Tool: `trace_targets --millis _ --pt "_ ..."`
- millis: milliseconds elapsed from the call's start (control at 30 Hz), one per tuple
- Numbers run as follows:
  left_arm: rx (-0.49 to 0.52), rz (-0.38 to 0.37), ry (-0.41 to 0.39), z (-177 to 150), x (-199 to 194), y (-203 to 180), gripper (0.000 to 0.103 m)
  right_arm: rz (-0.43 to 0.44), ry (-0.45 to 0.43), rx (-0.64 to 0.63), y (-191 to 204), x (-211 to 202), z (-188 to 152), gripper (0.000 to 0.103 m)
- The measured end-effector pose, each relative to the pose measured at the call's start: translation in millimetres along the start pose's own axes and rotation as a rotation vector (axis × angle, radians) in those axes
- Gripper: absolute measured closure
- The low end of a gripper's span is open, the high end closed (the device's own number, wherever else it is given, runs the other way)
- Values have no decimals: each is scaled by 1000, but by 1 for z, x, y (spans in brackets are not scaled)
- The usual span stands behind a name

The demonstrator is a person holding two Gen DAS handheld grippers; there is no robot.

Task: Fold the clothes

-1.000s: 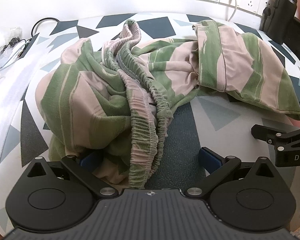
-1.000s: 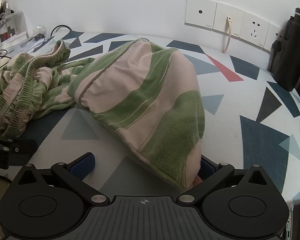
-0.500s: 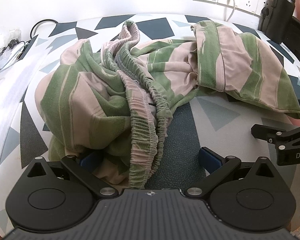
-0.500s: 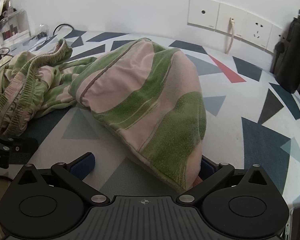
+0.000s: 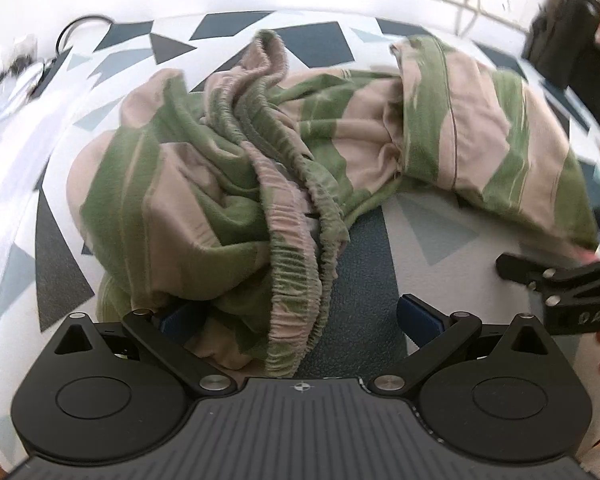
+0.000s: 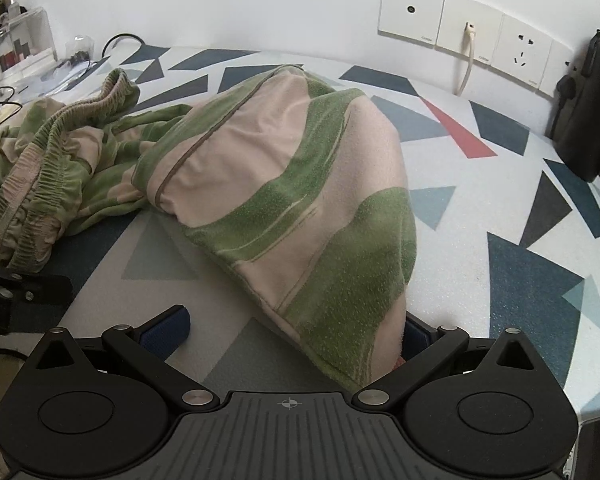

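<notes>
The green-and-pink striped trousers [image 5: 284, 184] lie crumpled on the patterned tabletop [image 6: 540, 280], the gathered waistband [image 5: 296, 280] bunched toward the left gripper [image 5: 300, 320] and one leg [image 6: 300, 208] stretched toward the right gripper [image 6: 296, 332]. The left tongs stand wide, the waistband end lying between them and cloth covering the left finger (its blue pad barely shows). The right tongs are spread wide too, the leg's hem draped between them against the right-hand finger. Wall sockets [image 6: 460, 28] sit behind.
</notes>
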State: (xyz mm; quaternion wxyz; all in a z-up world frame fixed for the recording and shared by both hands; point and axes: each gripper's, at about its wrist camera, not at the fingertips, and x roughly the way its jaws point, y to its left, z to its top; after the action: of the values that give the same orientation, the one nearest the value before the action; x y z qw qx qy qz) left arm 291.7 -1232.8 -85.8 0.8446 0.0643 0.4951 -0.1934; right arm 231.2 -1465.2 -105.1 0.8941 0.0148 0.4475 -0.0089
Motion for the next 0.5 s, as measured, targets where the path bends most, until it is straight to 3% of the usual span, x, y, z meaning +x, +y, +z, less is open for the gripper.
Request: trace_targets --millis 100,300,500 --pt "-15 -22 -2 0 -1 4 0 -7 2 10 1 2 3 1" --pt "138 14 22 -7 1 -11 0 -26 14 39 2 6 9 1" --pt "127 26 26 -5 3 -14 0 -29 0 46 1 8 10 1"
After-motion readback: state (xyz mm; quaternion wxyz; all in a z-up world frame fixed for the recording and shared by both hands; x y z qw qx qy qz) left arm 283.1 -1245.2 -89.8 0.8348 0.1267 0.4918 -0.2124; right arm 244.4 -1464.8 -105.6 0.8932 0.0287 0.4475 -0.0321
